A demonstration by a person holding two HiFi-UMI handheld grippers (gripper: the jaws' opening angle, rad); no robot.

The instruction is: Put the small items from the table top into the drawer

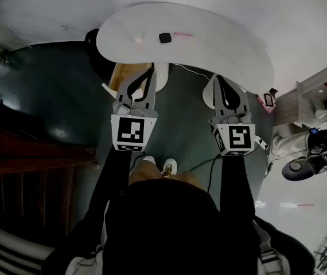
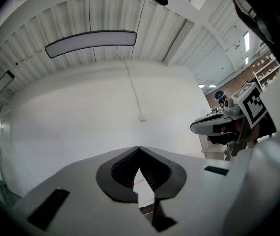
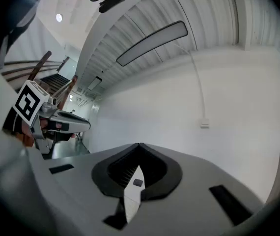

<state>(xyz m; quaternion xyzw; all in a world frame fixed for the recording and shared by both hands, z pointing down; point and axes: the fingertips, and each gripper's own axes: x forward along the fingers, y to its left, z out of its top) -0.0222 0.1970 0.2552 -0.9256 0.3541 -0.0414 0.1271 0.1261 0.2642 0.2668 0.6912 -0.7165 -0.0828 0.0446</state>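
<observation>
A white kidney-shaped table (image 1: pixel 226 44) stands ahead of me. On its top lie a small black square item (image 1: pixel 164 38), a thin pink item (image 1: pixel 183 34) and a faint pinkish item (image 1: pixel 138 39). Under the table's left end a tan wooden part (image 1: pixel 121 76) shows, perhaps the drawer. My left gripper (image 1: pixel 145 73) and right gripper (image 1: pixel 222 83) are held level side by side, short of the table edge. Both are shut with nothing between the jaws. Between the right gripper's (image 3: pixel 139 147) jaws the black item (image 3: pixel 137 182) shows far off. The left gripper's (image 2: pixel 139 150) tips meet.
The floor (image 1: pixel 54 96) is dark grey-green, with a cable (image 1: pixel 201 168) trailing across it. Dark wooden stairs (image 1: pixel 20 159) stand at the left, and a wooden shelf unit (image 1: pixel 318 93) and black equipment (image 1: pixel 301 165) at the right. A white wall (image 2: pixel 81 117) rises beyond the table.
</observation>
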